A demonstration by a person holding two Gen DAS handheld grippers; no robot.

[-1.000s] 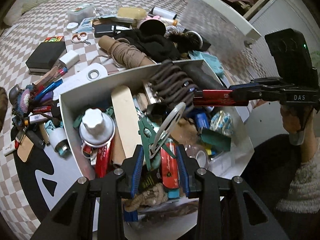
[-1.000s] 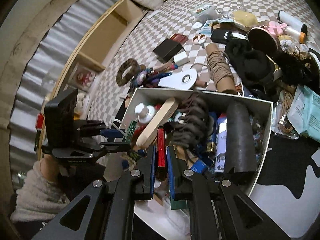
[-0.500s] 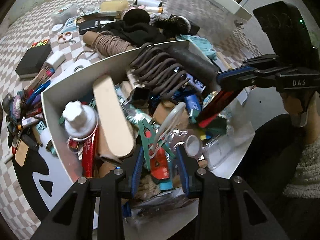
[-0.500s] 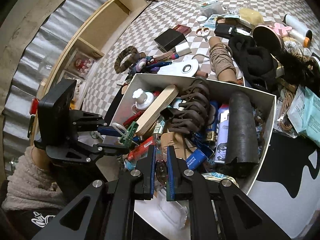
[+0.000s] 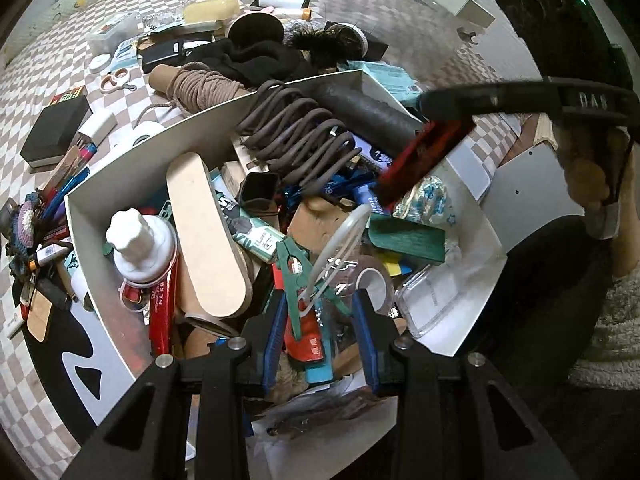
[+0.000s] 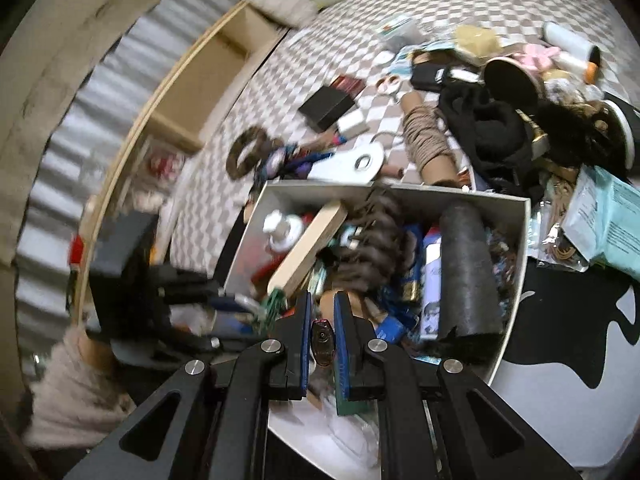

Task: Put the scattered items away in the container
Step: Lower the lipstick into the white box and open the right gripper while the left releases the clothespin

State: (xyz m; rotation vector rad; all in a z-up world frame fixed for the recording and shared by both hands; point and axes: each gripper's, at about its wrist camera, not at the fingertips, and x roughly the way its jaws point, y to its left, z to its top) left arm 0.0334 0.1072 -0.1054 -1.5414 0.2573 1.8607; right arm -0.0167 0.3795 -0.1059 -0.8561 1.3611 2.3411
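Observation:
The white box (image 5: 132, 152) is packed with several items. In the left wrist view my left gripper (image 5: 320, 308) hangs over the box's near end, shut on a green clip with a white loop (image 5: 298, 268). At the upper right, my right gripper (image 5: 436, 106) is shut on a long red pack (image 5: 424, 160), whose free end slants down among the box's contents. In the right wrist view the white box (image 6: 320, 190) lies ahead, and the red pack (image 6: 322, 340) shows end-on between the shut right gripper (image 6: 323, 308). The left gripper (image 6: 224, 300) is blurred at the left.
On the checkered cloth beyond the box lie a twine spool (image 5: 200, 84), black cloth (image 5: 252, 60), scissors (image 5: 116, 80), a black box (image 5: 54, 128) and pens (image 5: 64, 192). A teal packet (image 6: 608, 220) lies right of the box. A person's sleeve (image 5: 608, 320) is at the right.
The right gripper has tipped the red pack from level to slanting down into the box. The left gripper, still holding the green clip, has shifted over the box and rolled slightly.

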